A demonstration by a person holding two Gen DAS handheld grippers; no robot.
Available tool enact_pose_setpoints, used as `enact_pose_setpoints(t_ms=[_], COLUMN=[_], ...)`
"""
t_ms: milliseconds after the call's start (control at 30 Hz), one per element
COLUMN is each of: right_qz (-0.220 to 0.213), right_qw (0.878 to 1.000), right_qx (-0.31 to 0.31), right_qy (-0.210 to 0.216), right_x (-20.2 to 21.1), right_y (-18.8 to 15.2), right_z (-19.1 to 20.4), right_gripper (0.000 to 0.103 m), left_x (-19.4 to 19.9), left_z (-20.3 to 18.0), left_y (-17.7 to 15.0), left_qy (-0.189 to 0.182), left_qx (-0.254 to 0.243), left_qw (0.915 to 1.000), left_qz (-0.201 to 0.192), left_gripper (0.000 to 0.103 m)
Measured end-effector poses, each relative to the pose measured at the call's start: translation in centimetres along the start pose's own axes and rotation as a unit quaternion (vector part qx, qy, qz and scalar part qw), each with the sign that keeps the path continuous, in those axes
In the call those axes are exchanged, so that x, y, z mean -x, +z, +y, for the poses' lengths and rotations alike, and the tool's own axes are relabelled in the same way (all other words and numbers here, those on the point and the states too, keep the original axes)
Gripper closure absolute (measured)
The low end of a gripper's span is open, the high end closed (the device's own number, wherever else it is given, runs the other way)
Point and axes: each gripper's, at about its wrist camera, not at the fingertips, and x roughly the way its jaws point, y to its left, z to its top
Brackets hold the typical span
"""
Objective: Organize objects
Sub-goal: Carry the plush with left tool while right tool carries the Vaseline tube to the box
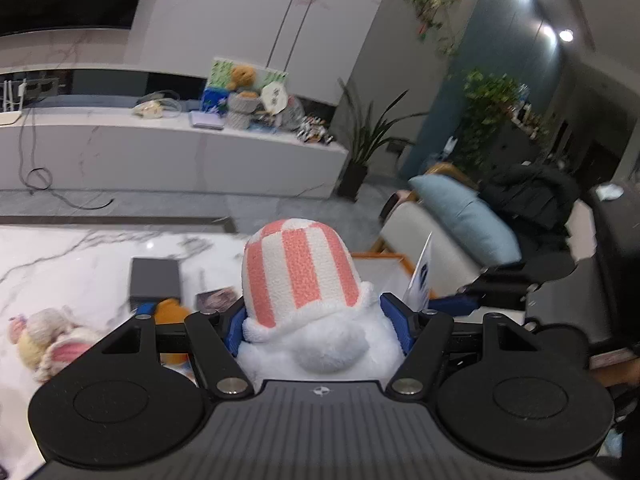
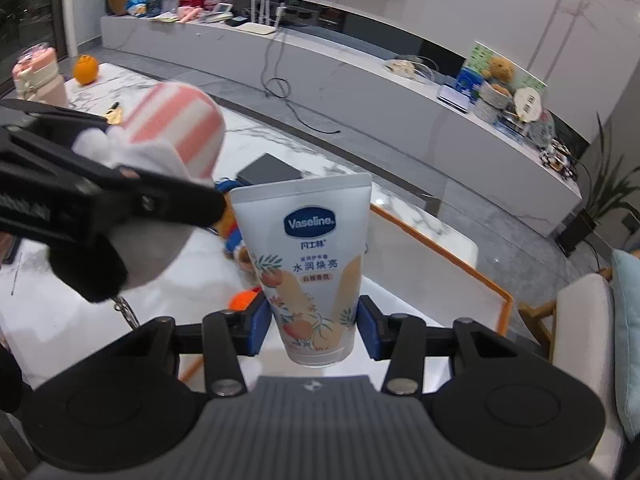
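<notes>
My left gripper point(image 1: 318, 326) is shut on a white plush toy point(image 1: 304, 280) with a pink-and-white striped top, held above the marble table point(image 1: 60, 264). The same plush toy point(image 2: 176, 128) and the left gripper's black arm show at the left of the right wrist view. My right gripper point(image 2: 312, 328) is shut on a white Vaseline tube point(image 2: 306, 256), crimped end up, over a white tray with an orange rim point(image 2: 444, 252).
On the table lie a dark box point(image 1: 155, 278), a small plush doll point(image 1: 48, 340), an orange toy point(image 2: 242, 299), an orange point(image 2: 85, 69) and a pink bottle point(image 2: 36, 76). A long TV bench point(image 2: 360, 92) with clutter runs behind. A chair with a blue cushion point(image 1: 468, 216) stands right.
</notes>
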Motion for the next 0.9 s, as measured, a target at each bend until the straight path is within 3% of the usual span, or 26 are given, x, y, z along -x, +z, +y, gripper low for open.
enact_pose_setpoints(t_ms=[367, 633, 900], right_qz=[0.026, 0.054, 0.095], right_qw=[0.999, 0.998, 0.995], right_qx=[-0.028, -0.040, -0.043], right_qy=[-0.026, -0.012, 0.002], right_x=[-0.6, -2.6, -5.5], right_y=[-2.2, -3.9, -5.2], right_z=[-2.8, -4.4, -5.3], right_gripper=[0.055, 0.055, 0.055], left_x=[0.1, -3.8, -7.7], left_z=[-3.1, -4.3, -4.1], left_y=[1.1, 0.1, -1.8], left_qy=[-0.105, -0.101, -0.066], left_qx=[-0.004, -0.018, -0.024], left_qw=[0.9924, 0.9943, 0.9959], left_qz=[-0.066, -0.030, 0.058], left_gripper=[0.025, 0.025, 0.025])
